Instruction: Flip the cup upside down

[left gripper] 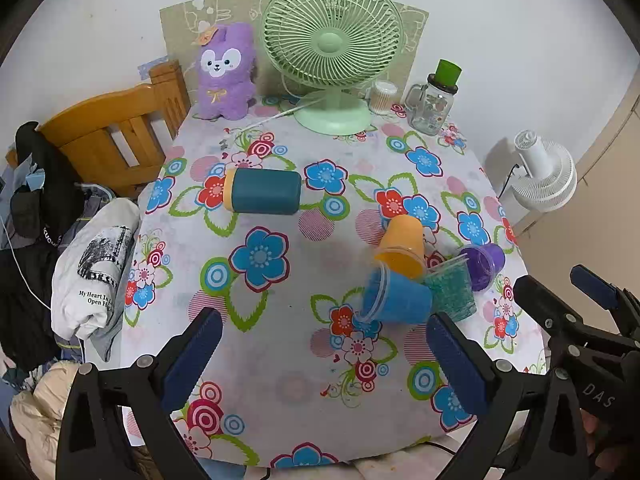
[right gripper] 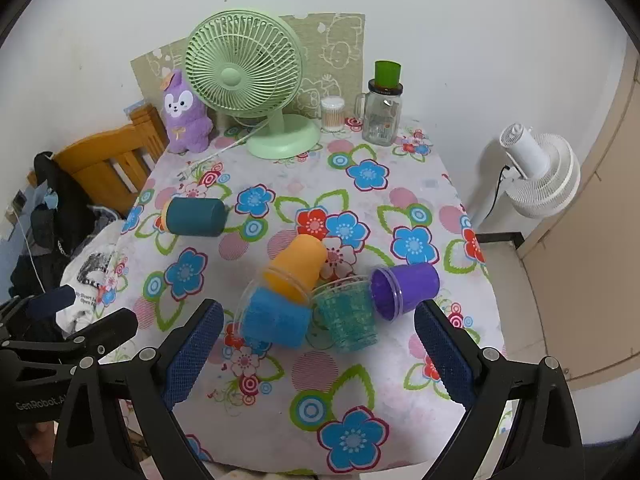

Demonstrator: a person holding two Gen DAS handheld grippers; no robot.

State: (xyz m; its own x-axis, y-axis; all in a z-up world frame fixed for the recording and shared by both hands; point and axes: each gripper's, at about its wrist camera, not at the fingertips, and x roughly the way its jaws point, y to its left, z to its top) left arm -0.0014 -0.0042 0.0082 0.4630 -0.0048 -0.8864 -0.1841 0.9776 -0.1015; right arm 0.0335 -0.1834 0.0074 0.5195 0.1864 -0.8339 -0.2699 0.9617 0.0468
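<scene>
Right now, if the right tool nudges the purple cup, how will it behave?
The purple cup lies on its side, so it will probably roll, curving since it tapers. It looks like thin plastic, likely light and easily shoved. It sits against the teal cup, so a push may disturb that.

The orange cup [right gripper: 298, 268] hides part of the blue cup [right gripper: 276, 320]; jar [left gripper: 430, 108] label print is unreadable.

Both views are evenly and softly lit by diffuse indoor light; the white wall [left gripper: 500, 20] is bright but not blown out; shadows are faint, a soft one lying under the dark teal cup [left gripper: 262, 192] and behind the white fan [right gripper: 540, 176]; no strong glare shows on the floral tablecloth [right gripper: 360, 380]; focus is sharp at centre; fisheye curvature bends the edges, and black vignette fills the corners.
</scene>
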